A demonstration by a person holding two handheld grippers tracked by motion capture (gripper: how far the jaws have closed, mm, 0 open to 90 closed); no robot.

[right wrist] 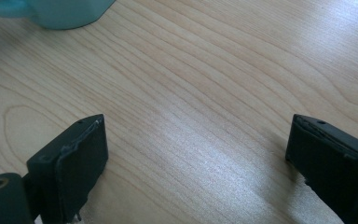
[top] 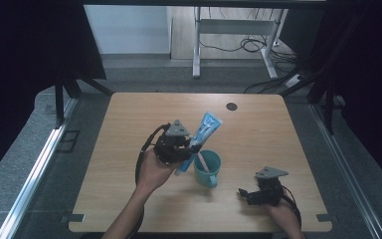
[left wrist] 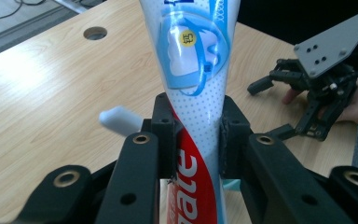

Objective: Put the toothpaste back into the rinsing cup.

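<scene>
Fingers [left wrist: 164, 135] of the left gripper [left wrist: 193, 140], matte black, pinch a glossy toothpaste tube [left wrist: 196, 84], flat and tapered, above a round teal mug [top: 208, 168] holding what looks like a toothbrush. Right gripper [right wrist: 196, 154] gapes wide over the pale wood-grain tabletop [right wrist: 205, 70].

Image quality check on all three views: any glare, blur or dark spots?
High view: surroundings nearly black, table evenly lit, soft shadows under the cup. Left gripper view: toothpaste tube sharp, a pale thing beside it blurred, mild sheen on the wood. Right gripper view: broad glare across the wood, cup at the top edge soft.
</scene>
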